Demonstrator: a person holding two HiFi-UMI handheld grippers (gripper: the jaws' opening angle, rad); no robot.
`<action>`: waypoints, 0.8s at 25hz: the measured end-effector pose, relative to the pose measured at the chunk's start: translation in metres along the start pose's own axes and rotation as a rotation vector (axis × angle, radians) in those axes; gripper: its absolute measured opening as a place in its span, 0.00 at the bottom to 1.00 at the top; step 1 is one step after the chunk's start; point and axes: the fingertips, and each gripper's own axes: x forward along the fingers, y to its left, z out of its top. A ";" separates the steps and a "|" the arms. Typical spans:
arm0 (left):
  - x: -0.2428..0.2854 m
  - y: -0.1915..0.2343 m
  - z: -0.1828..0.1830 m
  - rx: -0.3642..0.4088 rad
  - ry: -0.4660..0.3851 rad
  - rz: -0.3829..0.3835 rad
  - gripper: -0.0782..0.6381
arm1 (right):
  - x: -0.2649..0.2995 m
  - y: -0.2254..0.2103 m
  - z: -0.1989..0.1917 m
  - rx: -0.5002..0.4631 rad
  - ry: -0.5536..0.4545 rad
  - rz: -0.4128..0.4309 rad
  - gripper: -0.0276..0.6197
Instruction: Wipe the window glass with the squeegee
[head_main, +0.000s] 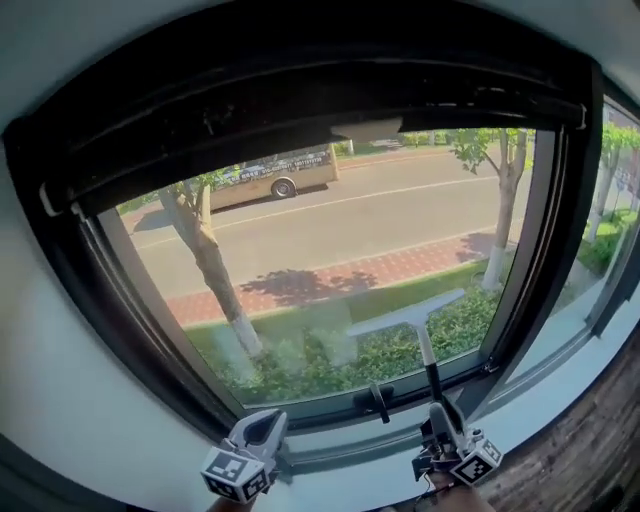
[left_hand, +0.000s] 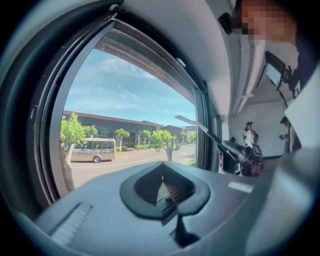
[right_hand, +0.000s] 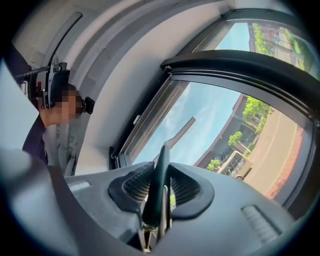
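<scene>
Left gripper (head_main: 262, 428): low at the left of the sill (head_main: 345, 482), jaws drawn nearly together with only a sliver of light between them and nothing held.

Right gripper (head_main: 438, 415): low at the right, jaws clamped on the dark handle of the squeegee (head_main: 405, 318), which stands between the ribbed pads (right_hand: 134, 186).

Handle: its long axis runs almost straight up from the right jaws, leaning slightly left, to meet the blade at its middle.

Blade: lies crosswise above and ahead of the right gripper, right end tilted higher, in the lower right part of the window glass (head_main: 330, 230). It appears to be on or just off the pane; contact cannot be confirmed.

Key relation: most of the glass lies above and to the left of the blade, so the next stroke likely depends on the right gripper carrying the blade up or across. The left gripper sits well apart from the tool.

Frame (head_main: 300, 95): black, ringing the pane, with a small latch (head_main: 378, 400) at the bottom edge between the two grippers.

Beyond the glass: hedge, tree trunks, a brick path, a road and a parked bus (head_main: 272, 178) in sunlight.
</scene>
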 end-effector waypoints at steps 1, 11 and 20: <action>0.004 -0.005 0.002 0.014 -0.009 -0.019 0.12 | 0.014 0.010 0.008 -0.025 -0.024 0.025 0.20; -0.008 -0.017 0.005 -0.027 -0.059 -0.129 0.12 | 0.137 0.108 0.051 -0.188 -0.151 0.120 0.20; -0.015 -0.003 0.052 0.033 -0.114 -0.099 0.12 | 0.221 0.154 0.099 -0.247 -0.204 0.239 0.20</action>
